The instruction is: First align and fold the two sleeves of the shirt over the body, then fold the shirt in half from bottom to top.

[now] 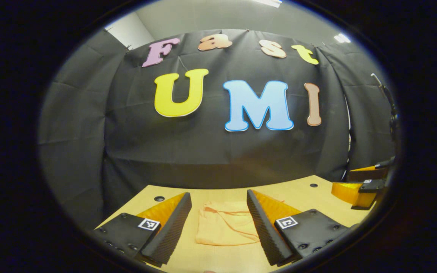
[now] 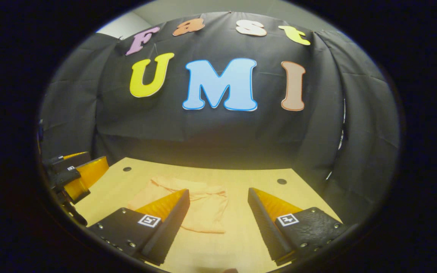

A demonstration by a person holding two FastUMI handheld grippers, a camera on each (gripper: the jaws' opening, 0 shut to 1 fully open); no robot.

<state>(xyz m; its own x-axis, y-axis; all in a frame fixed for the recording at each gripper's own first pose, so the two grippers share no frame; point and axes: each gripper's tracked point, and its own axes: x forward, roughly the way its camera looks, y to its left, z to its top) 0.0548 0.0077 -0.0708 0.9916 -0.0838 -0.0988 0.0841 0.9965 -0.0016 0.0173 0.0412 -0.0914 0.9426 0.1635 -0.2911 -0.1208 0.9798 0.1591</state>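
Shirt (image 1: 226, 223) lies flat on the wooden table (image 1: 302, 197), already a compact folded bundle, pale orange w/ a few creases; sleeves not seen sticking out, though exact fold layers can't be told.

Left gripper (image 1: 218, 223): jaws wide apart, holding nothing; it hangs above the table just short of the shirt's near edge, w/ the shirt showing in the gap btwn its two fingers (image 1: 167, 231); no contact w/ the cloth.

Right gripper (image 2: 218, 220): jaws also wide apart, empty; in the right gripper view the shirt (image 2: 203, 208) sits btwn the fingers but off toward the left one, partly hidden behind it; tips clear of the cloth.

Each gripper also shows at the edge of the other's view: right gripper (image 1: 362, 189) off to the right of the shirt, left gripper (image 2: 78, 176) off to the shirt's left; both well apart from the shirt.

Table has small dark round holes (image 2: 281, 181) beyond the shirt, near the far edge; black cloth wall (image 2: 218, 136) rises behind the table.
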